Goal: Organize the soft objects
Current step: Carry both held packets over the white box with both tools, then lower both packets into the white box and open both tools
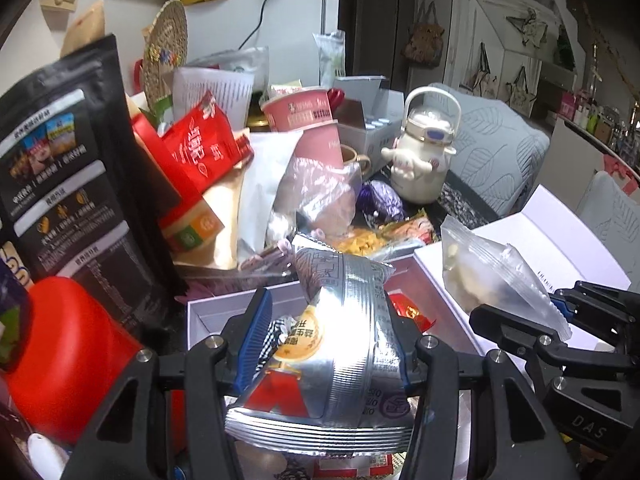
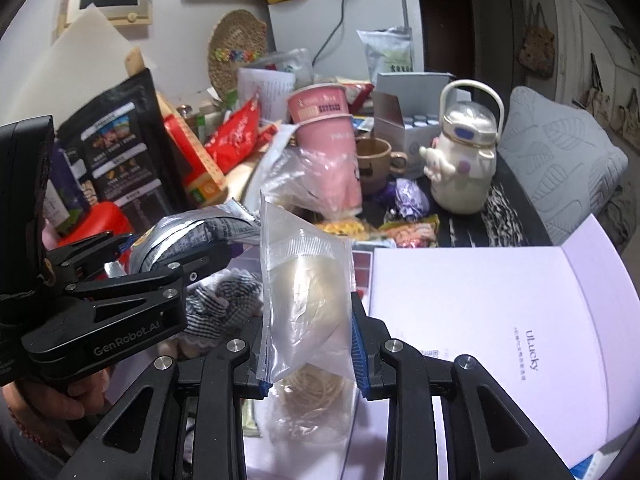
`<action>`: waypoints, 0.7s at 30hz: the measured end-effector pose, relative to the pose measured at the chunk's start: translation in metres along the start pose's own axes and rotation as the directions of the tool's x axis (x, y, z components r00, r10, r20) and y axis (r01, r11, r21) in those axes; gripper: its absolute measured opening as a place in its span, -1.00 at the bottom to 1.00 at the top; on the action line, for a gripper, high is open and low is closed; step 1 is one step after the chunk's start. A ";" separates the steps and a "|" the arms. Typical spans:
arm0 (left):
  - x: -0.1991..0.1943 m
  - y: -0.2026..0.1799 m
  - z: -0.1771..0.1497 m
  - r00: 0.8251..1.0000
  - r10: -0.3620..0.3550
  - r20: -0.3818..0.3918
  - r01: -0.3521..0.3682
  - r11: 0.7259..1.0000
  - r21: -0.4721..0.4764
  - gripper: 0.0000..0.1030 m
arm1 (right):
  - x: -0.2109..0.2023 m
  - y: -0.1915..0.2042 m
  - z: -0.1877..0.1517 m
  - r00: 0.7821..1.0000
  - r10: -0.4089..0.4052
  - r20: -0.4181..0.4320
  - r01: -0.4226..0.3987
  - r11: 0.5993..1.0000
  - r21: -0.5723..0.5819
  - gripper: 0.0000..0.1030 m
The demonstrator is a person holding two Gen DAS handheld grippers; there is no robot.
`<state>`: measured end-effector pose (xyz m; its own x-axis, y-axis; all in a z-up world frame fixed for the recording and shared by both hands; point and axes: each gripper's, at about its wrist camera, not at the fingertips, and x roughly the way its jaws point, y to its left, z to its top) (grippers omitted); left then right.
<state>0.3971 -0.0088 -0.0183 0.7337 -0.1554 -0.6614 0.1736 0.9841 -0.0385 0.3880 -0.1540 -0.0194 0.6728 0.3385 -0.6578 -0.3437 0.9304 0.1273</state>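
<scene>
My left gripper (image 1: 326, 332) is shut on a silver foil snack bag (image 1: 344, 344) and holds it above the open white box (image 1: 224, 312). A checked cloth (image 1: 276, 332) and a red packet (image 1: 412, 312) lie in the box. My right gripper (image 2: 308, 344) is shut on a clear zip bag (image 2: 308, 300) with pale contents, held upright over the box beside its white lid (image 2: 500, 320). In the right wrist view the left gripper (image 2: 192, 264) and foil bag (image 2: 192, 236) are at the left, over the checked cloth (image 2: 224, 308). In the left wrist view the right gripper (image 1: 532, 320) holds the zip bag (image 1: 488, 276).
The table behind is crowded: a black pouch (image 1: 68, 184), red packets (image 1: 200, 148), pink cups (image 1: 308, 128), a clear plastic bag (image 1: 316, 200), a white character kettle (image 1: 424, 152), a purple foil item (image 1: 380, 200), a brown mug (image 2: 376, 160). A grey cushion (image 1: 496, 152) lies at the right.
</scene>
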 end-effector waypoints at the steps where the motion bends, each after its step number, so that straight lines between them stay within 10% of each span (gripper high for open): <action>1: 0.003 -0.001 -0.001 1.000 0.002 -0.009 -0.002 1.000 0.003 -0.01 | 0.002 -0.001 -0.001 1.000 -0.003 -0.005 0.003 1.000 0.002 -0.42; 21: 0.045 -0.010 -0.021 0.977 0.057 -0.204 -0.052 0.998 0.027 0.00 | 0.047 0.002 -0.019 0.989 -0.068 -0.131 0.062 0.997 -0.048 -0.41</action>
<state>0.4148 -0.0241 -0.0636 0.5930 -0.0786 -0.8014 0.1531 0.9881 0.0164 0.4064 -0.1392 -0.0643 0.6030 0.2532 -0.7565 -0.3322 0.9419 0.0504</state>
